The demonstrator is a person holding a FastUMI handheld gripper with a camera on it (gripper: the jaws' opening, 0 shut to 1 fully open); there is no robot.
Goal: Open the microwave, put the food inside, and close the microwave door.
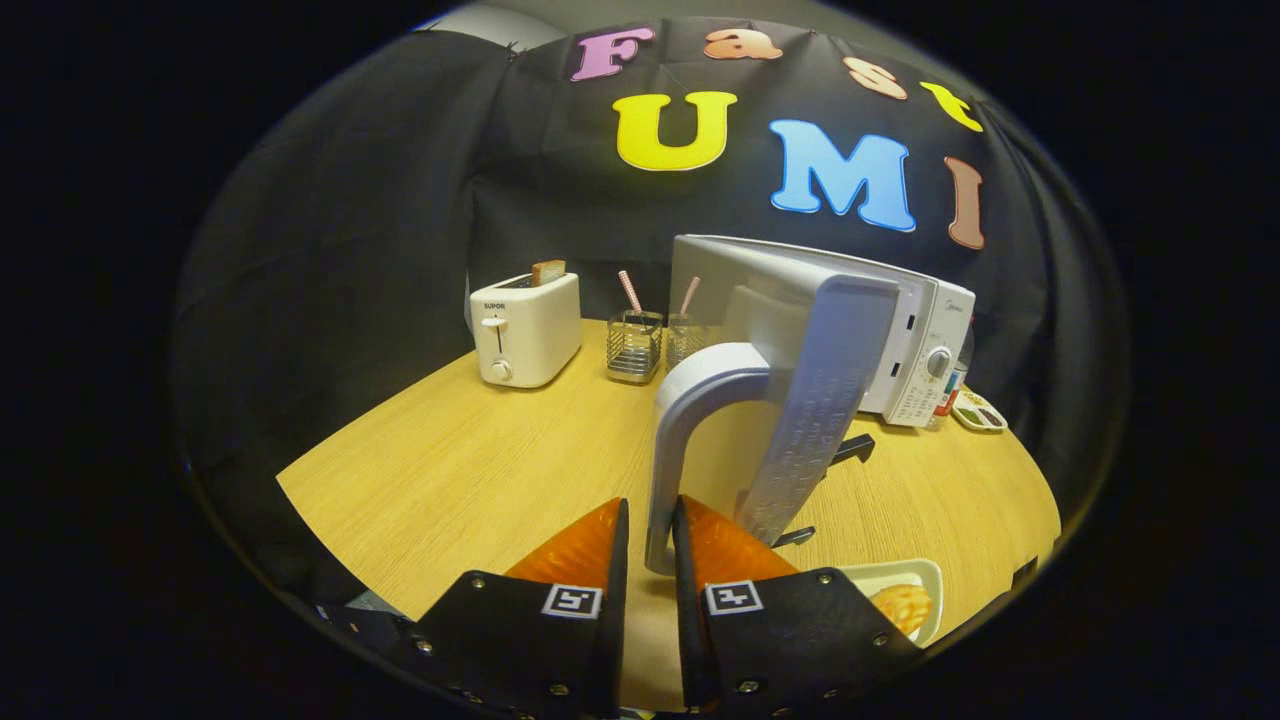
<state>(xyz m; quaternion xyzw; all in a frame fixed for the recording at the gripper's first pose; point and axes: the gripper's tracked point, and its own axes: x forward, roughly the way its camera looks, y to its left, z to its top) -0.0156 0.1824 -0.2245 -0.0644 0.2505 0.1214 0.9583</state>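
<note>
With the microwave [905, 330] standing on the wooden table [470, 470], I see its door [820, 400] swung wide toward me, and my gripper [650, 540] is nearly closed, both fingers pinching the lower end of the door's curved handle [680, 420]. Beside my right finger sits the plate [925, 572] of food [903, 604]. Farther off stand a toaster [527, 330] and two wire holders [634, 347].

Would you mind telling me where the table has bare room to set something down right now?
The widest bare patch of table lies between the toaster, the wire holders and the gripper, whose fingers close around the open microwave door handle. It is crowded around the door, the microwave and the food plate beside the fingers.
</note>
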